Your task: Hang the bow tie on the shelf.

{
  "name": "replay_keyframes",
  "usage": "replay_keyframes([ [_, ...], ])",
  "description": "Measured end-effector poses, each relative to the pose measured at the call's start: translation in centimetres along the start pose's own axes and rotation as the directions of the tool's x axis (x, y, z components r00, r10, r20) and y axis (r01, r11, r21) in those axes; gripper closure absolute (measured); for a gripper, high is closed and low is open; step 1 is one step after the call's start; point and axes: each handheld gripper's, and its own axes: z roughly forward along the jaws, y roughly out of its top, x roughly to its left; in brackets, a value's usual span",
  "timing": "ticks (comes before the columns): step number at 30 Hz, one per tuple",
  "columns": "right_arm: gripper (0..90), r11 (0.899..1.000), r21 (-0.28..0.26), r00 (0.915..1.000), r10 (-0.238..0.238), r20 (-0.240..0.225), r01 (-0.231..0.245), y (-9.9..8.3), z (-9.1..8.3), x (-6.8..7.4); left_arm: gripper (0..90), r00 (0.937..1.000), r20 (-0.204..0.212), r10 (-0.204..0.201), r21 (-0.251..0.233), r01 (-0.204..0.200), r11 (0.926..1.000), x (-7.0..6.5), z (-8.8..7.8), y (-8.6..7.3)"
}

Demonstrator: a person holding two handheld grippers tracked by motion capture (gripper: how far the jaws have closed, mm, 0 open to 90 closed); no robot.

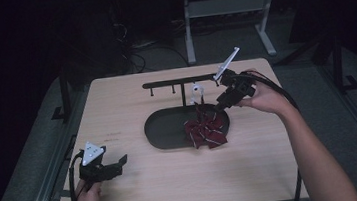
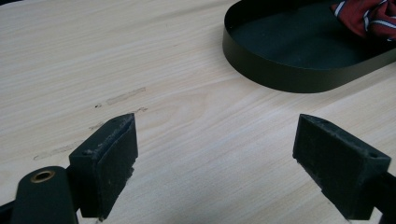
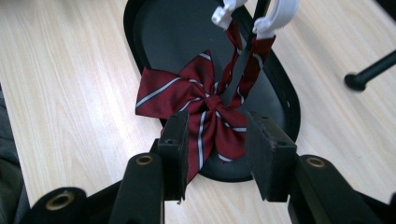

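Judging by its folds, we take the striped burgundy bow tie point(image 3: 201, 112) for light, soft cloth that slips; the knot looks the firmest hold; it lies in the black oval tray point(image 3: 154, 37), overhanging the rim, its strap on a white hook point(image 3: 275, 18); our right gripper point(image 3: 217, 154) hovers open above it, empty; our left gripper point(image 2: 217, 163) gapes wide over the bare wooden table point(image 2: 140, 56).

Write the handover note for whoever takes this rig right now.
Left claw: open, nothing in it, low over the bare table, near the front left.
Right claw: open, hovering above the bow tie, jaws astride its lower wing, not gripping.
Bow tie: dark red with white stripes, lying at the right end of the black tray. Its strap runs up to a white clip beside the black rack post.
Done: nothing held so far.
Left: probably lower the right claw, close on the bow and lift it.
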Motion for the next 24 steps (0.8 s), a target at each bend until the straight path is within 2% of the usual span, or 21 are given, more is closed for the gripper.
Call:
replay_keyframes([
  [24, 57.4, 0.999, 0.001, 0.9987, 0.042, -0.029, -0.042, -4.2, 1.3, 0.6, 13.5, 1.0000, 0.002, 0.002, 0.005, -0.002, 1.0000, -0.1, 0.1, 0.0],
])
